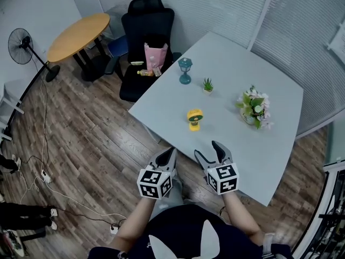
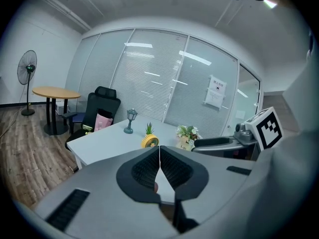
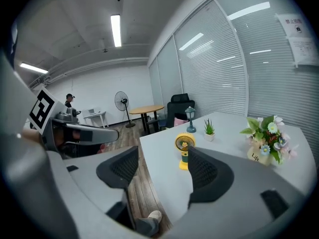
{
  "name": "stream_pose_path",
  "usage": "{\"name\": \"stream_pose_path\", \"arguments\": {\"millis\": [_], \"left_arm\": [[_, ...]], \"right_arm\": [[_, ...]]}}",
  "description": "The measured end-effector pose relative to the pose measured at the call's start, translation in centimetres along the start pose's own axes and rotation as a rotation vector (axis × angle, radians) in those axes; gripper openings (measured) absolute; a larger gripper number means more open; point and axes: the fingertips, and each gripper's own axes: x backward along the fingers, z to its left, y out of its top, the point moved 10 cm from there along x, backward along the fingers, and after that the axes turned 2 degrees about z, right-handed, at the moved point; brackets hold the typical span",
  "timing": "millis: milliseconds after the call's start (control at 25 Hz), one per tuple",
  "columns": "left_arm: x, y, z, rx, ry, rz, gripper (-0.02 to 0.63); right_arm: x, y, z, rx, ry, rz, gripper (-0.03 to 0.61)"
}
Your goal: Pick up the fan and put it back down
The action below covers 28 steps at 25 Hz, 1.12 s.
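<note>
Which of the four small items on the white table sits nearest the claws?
The yellow fan; the teal lantern, succulent and flowers all stand farther back.

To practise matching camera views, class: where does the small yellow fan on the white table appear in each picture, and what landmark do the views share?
Head view: the fan stands near the picture's middle, on the table.
Left gripper view: small, just below centre.
Right gripper view: larger, right of centre and below the middle.
Shared landmark: the teal lantern, beyond the fan in all three.
</note>
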Motion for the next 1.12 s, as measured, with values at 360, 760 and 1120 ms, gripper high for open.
{"name": "stream_pose_path", "arguments": {"millis": [360,760,1120], "left_arm": [[-3.7,2.0,2.1,-0.01,-0.032,0.022,0.021],[-6.3,4.2,4.8,-0.016,-0.049,0.038,0.021],[-8.2,6.1,7.7,-0.026,-0.066,0.047,0.021]], "right_arm": [[-4.5,0.3,-1.8,-0.055,0.012,0.054,0.301],[-9.5,0.3,-3.7,-0.096,0.012,0.121,0.299],[-14.0,-1.1,-5.0,-0.116,-0.042,0.202,0.29]]}}
